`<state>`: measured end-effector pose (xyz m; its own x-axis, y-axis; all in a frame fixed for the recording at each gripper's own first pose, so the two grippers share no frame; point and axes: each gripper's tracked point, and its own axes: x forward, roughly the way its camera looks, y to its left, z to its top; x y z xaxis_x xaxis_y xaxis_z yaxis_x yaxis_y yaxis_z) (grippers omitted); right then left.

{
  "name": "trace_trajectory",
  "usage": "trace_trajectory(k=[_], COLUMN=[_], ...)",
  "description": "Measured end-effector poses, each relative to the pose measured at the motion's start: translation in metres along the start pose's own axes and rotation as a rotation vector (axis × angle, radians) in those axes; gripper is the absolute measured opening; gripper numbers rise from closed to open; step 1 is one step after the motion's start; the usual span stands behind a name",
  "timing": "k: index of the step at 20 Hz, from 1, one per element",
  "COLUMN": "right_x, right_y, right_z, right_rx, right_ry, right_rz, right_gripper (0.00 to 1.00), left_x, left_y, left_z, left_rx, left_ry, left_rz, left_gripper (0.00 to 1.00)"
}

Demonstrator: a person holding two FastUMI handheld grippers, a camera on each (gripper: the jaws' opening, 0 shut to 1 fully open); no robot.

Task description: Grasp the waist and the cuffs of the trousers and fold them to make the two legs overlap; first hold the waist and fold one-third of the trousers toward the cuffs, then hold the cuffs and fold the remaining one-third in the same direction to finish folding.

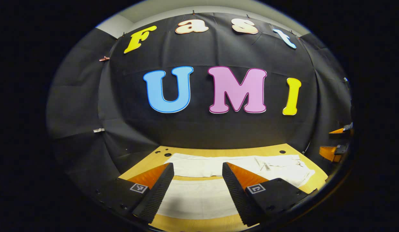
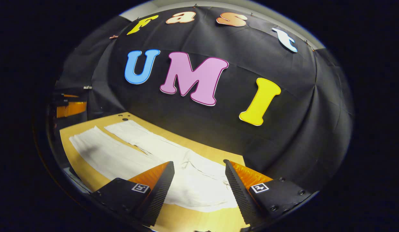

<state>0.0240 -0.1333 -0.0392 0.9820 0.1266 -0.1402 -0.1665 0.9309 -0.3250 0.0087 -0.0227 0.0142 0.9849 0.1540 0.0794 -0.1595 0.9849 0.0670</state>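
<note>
White trousers (image 1: 215,166) lie flat on the wooden table (image 1: 225,150), their two legs spread apart and side by side. In the left gripper view the waist (image 1: 292,169) is at the right and the cuffs point left. My left gripper (image 1: 197,193) hangs open over the near leg, holding nothing. In the right gripper view the trousers (image 2: 128,154) stretch away to the left, with the waist (image 2: 202,188) lying between the fingers of my right gripper (image 2: 198,190). It is open and hovers just above the cloth. The cuffs (image 2: 81,138) lie at the far left.
The table (image 2: 215,154) ends at the black cloth wall behind. Small holes (image 1: 167,154) dot its back corners. The other gripper (image 1: 334,141) shows at the right rim of the left gripper view, and the other gripper (image 2: 69,104) at the left rim of the right gripper view.
</note>
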Motion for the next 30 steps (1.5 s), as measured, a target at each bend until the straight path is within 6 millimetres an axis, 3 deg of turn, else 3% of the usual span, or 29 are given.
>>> trace_trajectory(k=[4, 8, 11, 13, 16, 20, 24, 30], right_x=[0.008, 0.015, 0.017, 0.013, 0.021, 0.040, 0.063, 0.100], right_y=[-0.017, -0.043, -0.057, -0.068, -0.068, -0.079, -0.086, -0.079], right_z=[-0.040, -0.104, -0.141, -0.193, -0.229, -0.261, -0.282, -0.286], right_rx=[-0.163, -0.370, -0.498, -0.625, -0.735, -0.806, -0.873, -0.955], right_ry=[0.059, 0.157, 0.215, 0.300, 0.334, 0.383, 0.421, 0.419], right_rz=[0.075, 0.131, 0.177, 0.246, 0.299, 0.303, 0.318, 0.313], right_gripper=[0.98, 0.98, 0.98, 0.98, 0.98, 0.98, 0.98, 0.95], left_x=[0.003, 0.003, 0.010, 0.012, 0.017, 0.009, 0.008, 0.009], left_y=[-0.023, -0.038, -0.041, -0.040, -0.033, -0.015, 0.004, 0.027], left_z=[-0.006, -0.017, -0.022, -0.031, -0.036, -0.048, -0.057, -0.051], left_rx=[0.055, 0.073, 0.068, 0.002, -0.030, -0.024, -0.027, 0.048], left_ry=[-0.008, 0.011, 0.014, 0.062, 0.086, 0.119, 0.155, 0.167], left_rz=[-0.020, -0.048, -0.044, -0.023, 0.006, 0.050, 0.103, 0.132], left_gripper=[0.95, 0.97, 0.97, 0.98, 0.98, 0.97, 0.98, 0.97])
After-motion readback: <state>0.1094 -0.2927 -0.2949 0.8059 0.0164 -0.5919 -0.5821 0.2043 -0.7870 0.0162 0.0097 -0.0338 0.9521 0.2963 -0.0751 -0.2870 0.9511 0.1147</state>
